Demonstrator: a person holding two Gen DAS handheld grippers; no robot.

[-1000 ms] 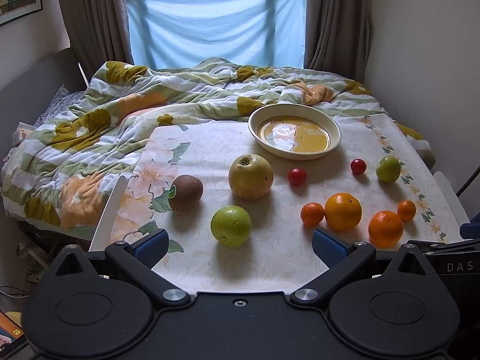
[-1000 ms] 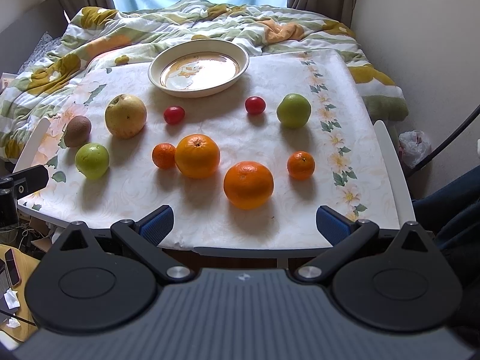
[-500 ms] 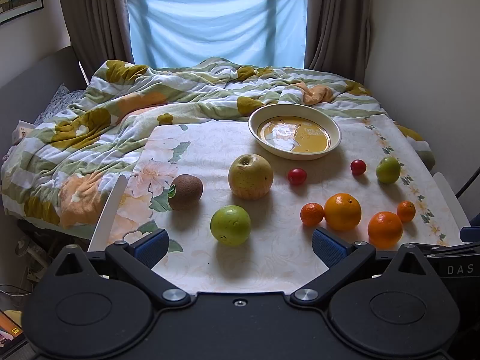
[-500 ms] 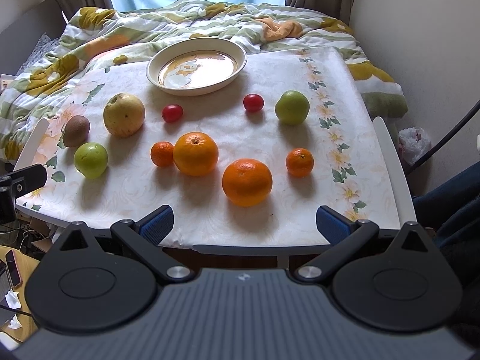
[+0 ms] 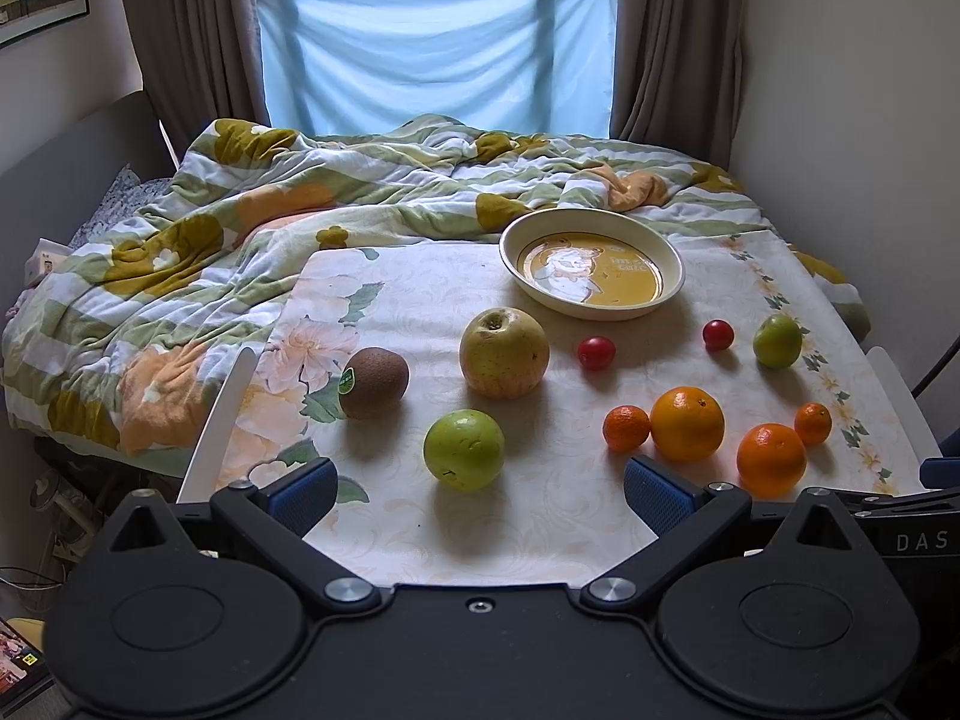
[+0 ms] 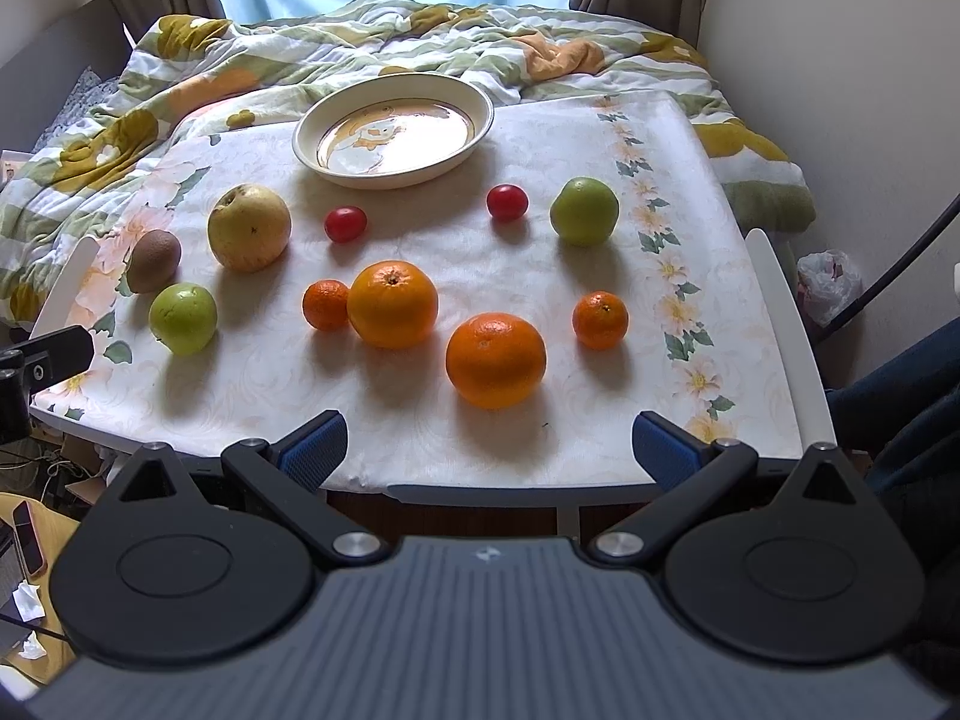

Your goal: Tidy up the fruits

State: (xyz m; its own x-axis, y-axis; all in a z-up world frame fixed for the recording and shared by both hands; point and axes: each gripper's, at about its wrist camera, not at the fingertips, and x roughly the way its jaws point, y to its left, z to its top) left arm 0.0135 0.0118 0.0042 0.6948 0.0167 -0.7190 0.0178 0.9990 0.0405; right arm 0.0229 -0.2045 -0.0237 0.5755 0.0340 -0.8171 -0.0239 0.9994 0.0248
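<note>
Your left tool (image 5: 477, 489) is spread, empty, a green apple (image 5: 464, 450) just ahead. Your right tool (image 6: 487, 447) is spread, empty, a large orange (image 6: 495, 359) just ahead on the bench (image 6: 540, 438).

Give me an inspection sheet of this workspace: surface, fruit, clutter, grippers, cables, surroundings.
Surface: table under a floral cloth, set against a bed.
Job's things: empty bowl at the far side; yellow apple, kiwi, two green apples, two tomatoes, two oranges, two mandarins, all loose on the cloth.
Clutter: phone and tissues on a side surface, lower left.
Grippers: left gripper open, empty; right gripper open, empty.
Cables: one dark cable at right.
Surroundings: quilt, curtains, plastic bag on the floor.
</note>
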